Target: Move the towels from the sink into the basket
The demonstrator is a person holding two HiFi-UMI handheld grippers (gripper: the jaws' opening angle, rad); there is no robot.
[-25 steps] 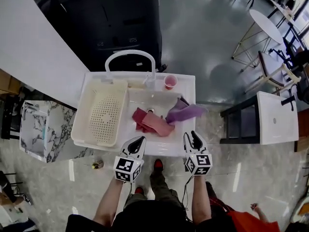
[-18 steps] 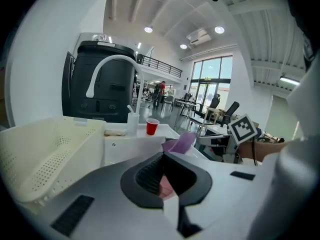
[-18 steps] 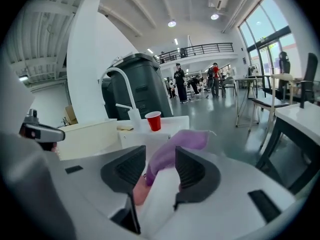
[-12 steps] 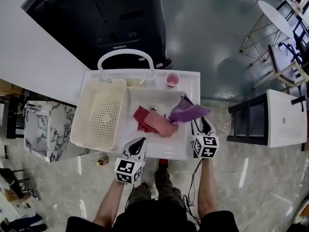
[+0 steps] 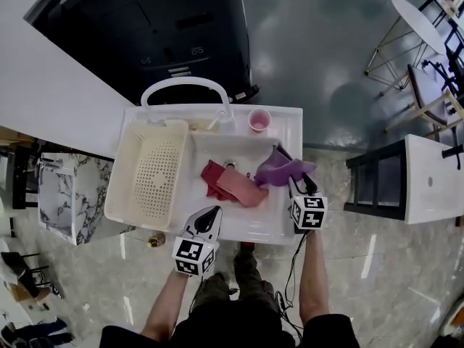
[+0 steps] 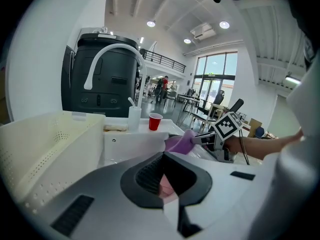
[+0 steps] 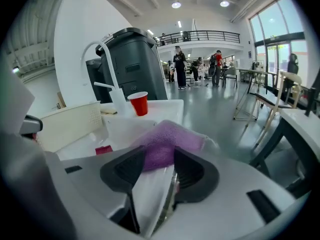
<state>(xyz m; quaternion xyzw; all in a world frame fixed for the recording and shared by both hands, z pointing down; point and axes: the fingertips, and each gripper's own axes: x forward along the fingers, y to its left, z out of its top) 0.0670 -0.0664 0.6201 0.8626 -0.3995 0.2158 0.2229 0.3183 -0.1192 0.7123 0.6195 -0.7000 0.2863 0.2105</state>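
Note:
The white sink holds a red towel and a pink towel bunched near the drain. A purple towel is draped over the sink's right rim. My right gripper is at that towel. Its jaws have just been opening, and the towel's near edge lies between the pads without being pressed. My left gripper hovers over the sink's front rim, shut and empty, pointing at the pink towel. The cream basket sits in the sink's left half with nothing in it.
A red cup and a white arched faucet stand on the sink's back rim. A dark bin is behind the sink. A white side table and a black frame stand to the right.
My right gripper has moved forward and down to the purple towel on the sink's right rim, and its jaws have spread wider. The left gripper has sunk slightly.

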